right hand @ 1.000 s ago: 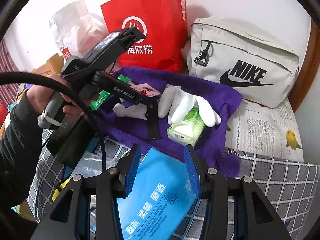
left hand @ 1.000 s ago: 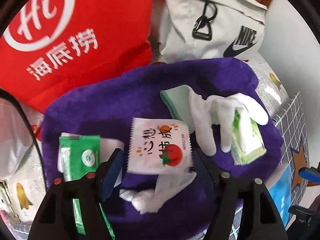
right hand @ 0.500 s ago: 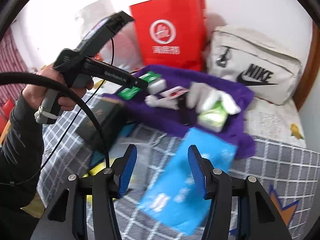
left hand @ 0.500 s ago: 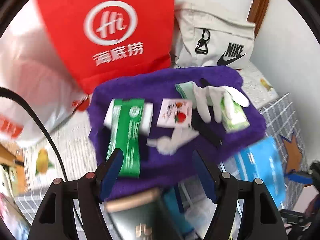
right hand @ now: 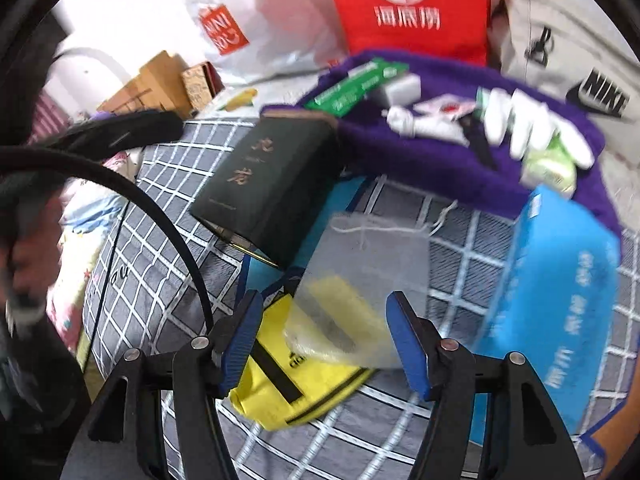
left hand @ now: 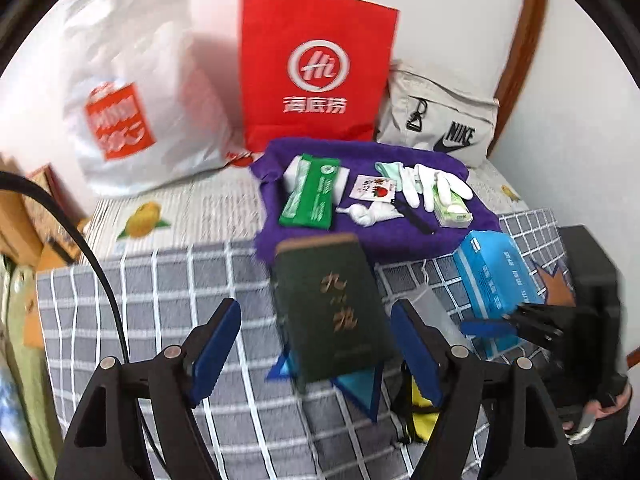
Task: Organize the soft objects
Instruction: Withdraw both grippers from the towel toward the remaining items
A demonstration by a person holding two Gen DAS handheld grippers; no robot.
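A purple towel (left hand: 272,220) (right hand: 440,160) carries a green pack (left hand: 312,196), a tomato sachet (left hand: 374,189), white gloves (left hand: 424,184), a balled white glove (left hand: 368,213) and a green tissue pack (left hand: 454,210). My left gripper (left hand: 314,312) hovers well back from the towel, over a dark green box (left hand: 332,308). Its jaws are opening, with nothing gripped. My right gripper (right hand: 324,304) is just above a translucent mesh pouch (right hand: 360,264) lying on a yellow pack (right hand: 288,384). Its jaws are also opening, and its pads touch nothing. A blue tissue pack (right hand: 560,280) lies to its right.
A red paper bag (left hand: 316,68), a white plastic bag (left hand: 132,112) and a beige Nike bag (left hand: 444,128) stand against the back wall. Cardboard boxes (right hand: 160,80) sit at the left. The grey checked blanket (left hand: 160,300) covers the near bed. A black cable (right hand: 160,216) arcs past my right gripper.
The left gripper pulled back and rose from the towel, which now lies far ahead with the dark green box below. The right gripper swung down over the mesh pouch. Both jaws widened.
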